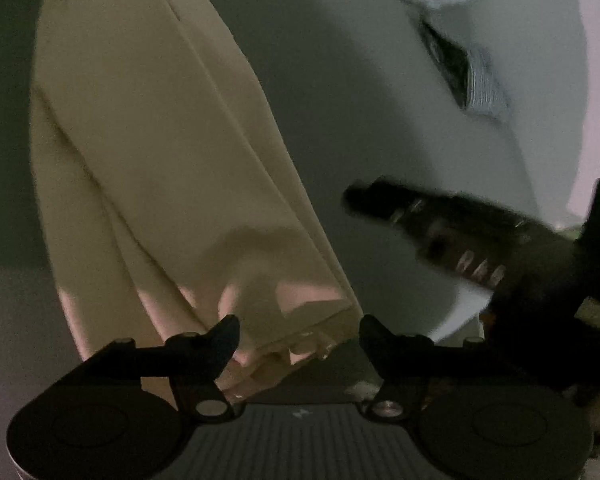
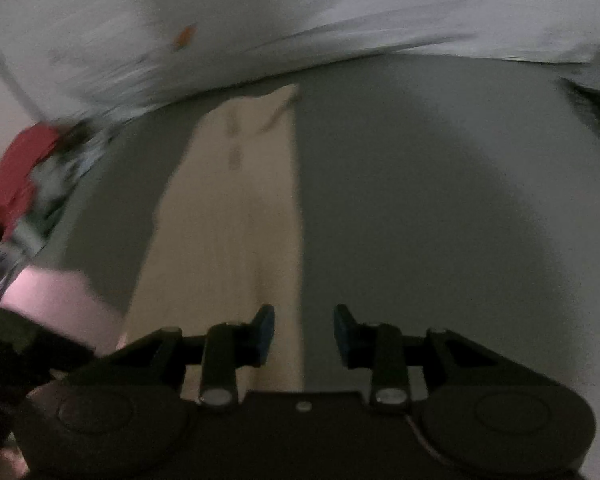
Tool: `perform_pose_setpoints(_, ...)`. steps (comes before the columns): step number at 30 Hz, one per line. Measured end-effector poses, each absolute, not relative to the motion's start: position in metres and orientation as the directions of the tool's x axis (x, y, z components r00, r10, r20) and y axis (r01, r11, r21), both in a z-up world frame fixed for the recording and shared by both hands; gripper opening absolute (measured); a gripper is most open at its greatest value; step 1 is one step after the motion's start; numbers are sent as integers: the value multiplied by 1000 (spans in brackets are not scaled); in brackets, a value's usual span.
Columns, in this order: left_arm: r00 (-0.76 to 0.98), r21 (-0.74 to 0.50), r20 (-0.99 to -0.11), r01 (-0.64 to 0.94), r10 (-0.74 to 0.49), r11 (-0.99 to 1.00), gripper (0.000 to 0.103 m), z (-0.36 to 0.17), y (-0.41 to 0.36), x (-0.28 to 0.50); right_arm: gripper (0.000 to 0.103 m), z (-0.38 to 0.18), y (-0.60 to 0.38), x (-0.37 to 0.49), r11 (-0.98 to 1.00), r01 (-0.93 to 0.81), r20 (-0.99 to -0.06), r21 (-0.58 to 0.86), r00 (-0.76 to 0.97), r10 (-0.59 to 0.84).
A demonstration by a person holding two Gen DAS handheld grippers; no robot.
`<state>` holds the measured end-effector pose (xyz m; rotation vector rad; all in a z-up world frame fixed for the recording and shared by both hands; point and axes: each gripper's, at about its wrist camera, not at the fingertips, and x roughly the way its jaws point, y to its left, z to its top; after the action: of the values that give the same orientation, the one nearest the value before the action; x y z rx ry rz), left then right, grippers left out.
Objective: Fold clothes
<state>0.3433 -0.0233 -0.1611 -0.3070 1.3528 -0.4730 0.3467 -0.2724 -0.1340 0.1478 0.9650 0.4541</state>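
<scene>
beige garment (image 1: 172, 168) flat on grey surface (image 1: 340, 100); no container visible.

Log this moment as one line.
left tool: open, over beige garment end | right tool: open, at garment edge | garment flat, unheld

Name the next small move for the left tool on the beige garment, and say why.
Probably lower the left tool and close on the beige garment at its near edge: the jaws stand open with that edge between them, unpressed, and the cloth lies long and narrow, awaiting another fold.
</scene>
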Motion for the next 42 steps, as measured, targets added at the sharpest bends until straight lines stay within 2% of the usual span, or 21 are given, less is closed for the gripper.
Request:
perform_pose_setpoints(3,198,-445,-871,74,-450,893,67,-161,-7,336,34,-142,-254,347,848,-372,-762,377,397,512)
perform_pose_setpoints(6,218,-435,-882,-33,-419,900,67,-169,13,328,34,-158,-240,347,840,-393,-797,373,327,507)
perform_pose_setpoints(7,223,-428,-887,-69,-404,901,66,-169,20,323,26,-163,-236,347,839,-401,-807,368,309,502)
perform_pose_setpoints(8,234,-420,-891,-98,-390,902,65,-170,26,320,8,-165,-234,346,833,-411,-810,370,297,506)
perform_pose_setpoints(10,263,-428,-884,-126,-386,895,65,-168,32,313,5,-163,-236,343,814,-412,-795,409,277,540)
perform_pose_setpoints(12,294,-446,-871,-140,-393,884,65,-164,37,308,5,-154,-247,341,764,-375,-731,525,260,631)
perform_pose_setpoints(14,301,-450,-869,-152,-392,880,65,-165,39,305,5,-157,-258,343,772,-302,-733,559,254,631)
perform_pose_setpoints(17,285,-441,-878,-171,-384,881,65,-174,32,312,9,-176,-265,348,836,-247,-820,490,195,538)
perform_pose_setpoints(19,289,-430,-882,-165,-373,888,65,-172,33,316,15,-172,-270,349,830,-236,-810,505,202,550)
perform_pose_setpoints(21,307,-429,-877,-156,-369,890,65,-167,32,319,44,-161,-275,350,815,-231,-782,532,235,577)
perform_pose_setpoints(25,349,-435,-866,-168,-359,885,66,-161,41,328,44,-139,-288,368,769,-162,-696,618,341,632)
perform_pose_setpoints(28,373,-438,-860,-193,-348,878,66,-165,50,345,37,-133,-289,396,739,-140,-651,659,387,653)
perform_pose_setpoints(30,400,-446,-850,-203,-342,872,67,-166,59,355,10,-130,-280,414,745,-169,-641,645,412,648)
perform_pose_setpoints(36,491,-453,-821,-248,-292,856,67,-166,91,393,10,-121,-226,499,747,-296,-620,596,421,662)
perform_pose_setpoints(42,509,-446,-825,-321,-245,836,67,-173,135,410,10,-148,-149,595,750,-339,-665,568,349,661)
